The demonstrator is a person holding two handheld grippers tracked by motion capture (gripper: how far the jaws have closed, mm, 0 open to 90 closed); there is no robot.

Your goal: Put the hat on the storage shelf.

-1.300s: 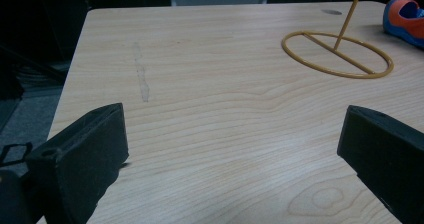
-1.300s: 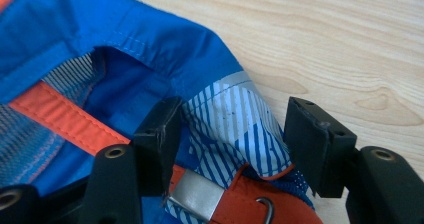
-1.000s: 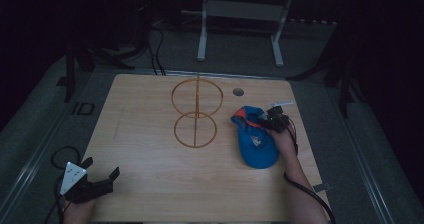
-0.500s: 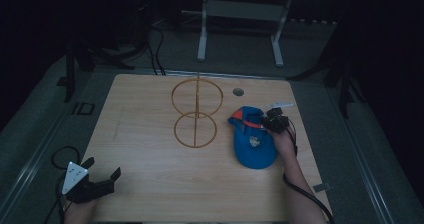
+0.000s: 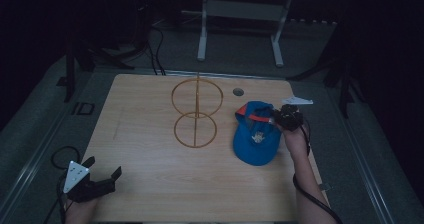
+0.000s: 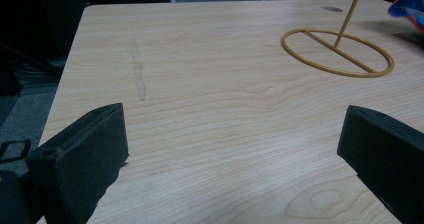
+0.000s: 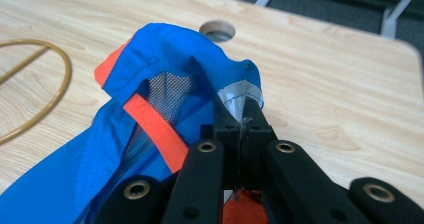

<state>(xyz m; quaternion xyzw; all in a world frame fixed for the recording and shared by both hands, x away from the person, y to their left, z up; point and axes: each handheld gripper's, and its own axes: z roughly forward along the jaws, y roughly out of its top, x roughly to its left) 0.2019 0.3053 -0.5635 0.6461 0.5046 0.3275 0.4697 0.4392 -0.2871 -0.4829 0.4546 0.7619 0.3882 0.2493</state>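
The right hand-held gripper (image 7: 239, 115) is clamping only the thin rim of the blue cap (image 5: 256, 136), w/ the left hand-held gripper (image 5: 102, 172) waiting w/ jaws apart, so the fabric is probably risking to slip out.

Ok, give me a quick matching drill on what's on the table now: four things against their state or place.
Things:
1. left claw
2. right claw
3. wire stand
4. round hole

States or places:
A. shut on the cap's edge
B. in the tabletop, beyond the blue cap
C. open, near the front left corner
D. upright at the middle of the table

Pairs: 1-C, 2-A, 3-D, 4-B
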